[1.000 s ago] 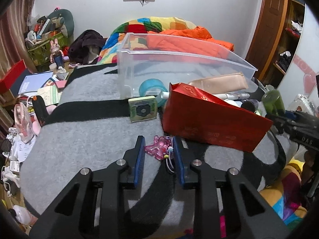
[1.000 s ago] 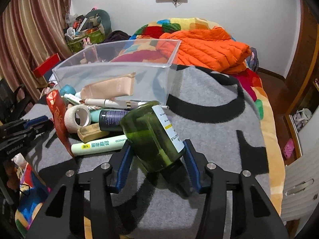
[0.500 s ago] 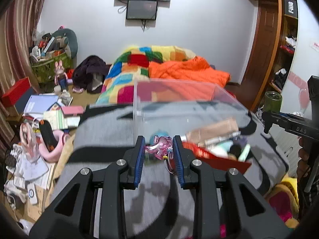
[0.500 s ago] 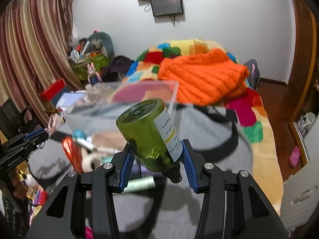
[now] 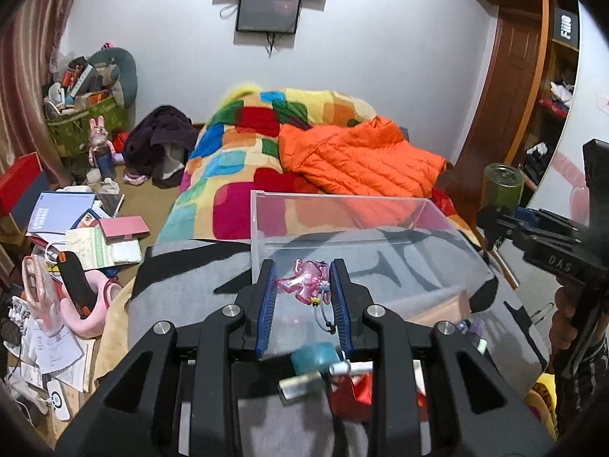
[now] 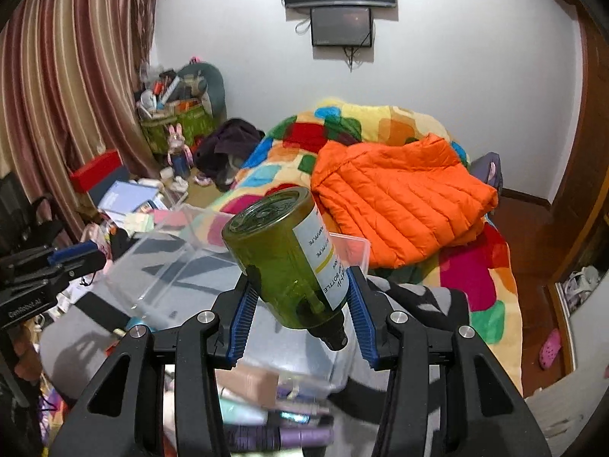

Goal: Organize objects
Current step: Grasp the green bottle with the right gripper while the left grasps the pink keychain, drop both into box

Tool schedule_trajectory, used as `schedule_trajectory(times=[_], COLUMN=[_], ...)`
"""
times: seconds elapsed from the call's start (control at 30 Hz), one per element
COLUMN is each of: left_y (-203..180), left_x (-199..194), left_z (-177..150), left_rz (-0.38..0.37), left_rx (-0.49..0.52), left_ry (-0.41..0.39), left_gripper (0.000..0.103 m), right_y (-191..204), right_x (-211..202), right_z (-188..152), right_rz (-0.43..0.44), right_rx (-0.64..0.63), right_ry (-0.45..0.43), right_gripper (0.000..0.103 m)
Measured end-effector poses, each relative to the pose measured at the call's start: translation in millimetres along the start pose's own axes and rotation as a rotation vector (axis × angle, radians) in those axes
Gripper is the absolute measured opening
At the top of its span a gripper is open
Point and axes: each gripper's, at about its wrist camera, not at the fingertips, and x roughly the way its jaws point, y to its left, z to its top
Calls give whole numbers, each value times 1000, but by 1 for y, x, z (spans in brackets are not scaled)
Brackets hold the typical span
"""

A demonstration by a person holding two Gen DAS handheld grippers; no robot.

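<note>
From the left wrist, the left gripper [image 5: 303, 289] is clamped on a pink hair clip [image 5: 304, 281] with small cords dangling, held above the near edge of the clear bin [image 5: 342, 205] on the grey blanket [image 5: 182, 285]. A teal tape roll [image 5: 314, 356] and a red packet [image 5: 352, 390] lie below.

From the right wrist, the right gripper [image 6: 300, 310] grips a green bottle [image 6: 283, 253], tilted with its cap toward the camera, above the clear bin [image 6: 160, 259]. An orange jacket [image 6: 399, 198] lies on the bed beyond.

Orange jacket [image 5: 361, 160] on patchwork quilt [image 5: 243, 144]; wall screen [image 6: 340, 24]
</note>
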Motion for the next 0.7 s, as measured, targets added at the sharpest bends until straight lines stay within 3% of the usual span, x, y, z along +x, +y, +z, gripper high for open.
schedule_trajectory(times=[0.3, 0.6, 0.7], left_y=[-8, -13, -12], left_x=[51, 50, 42], left_z=[0, -1, -1], left_rz=[22, -7, -22], left_rx=[36, 56, 47], left_ry=[123, 137, 133], left_gripper=[28, 29, 38], right_y=[10, 22, 24], right_x=[59, 65, 59], right_z=[-4, -12, -12], right_rz=[-22, 43, 65], right_rx=[-55, -86, -85], right_ry=[138, 210, 204], right_gripper=[43, 44, 54])
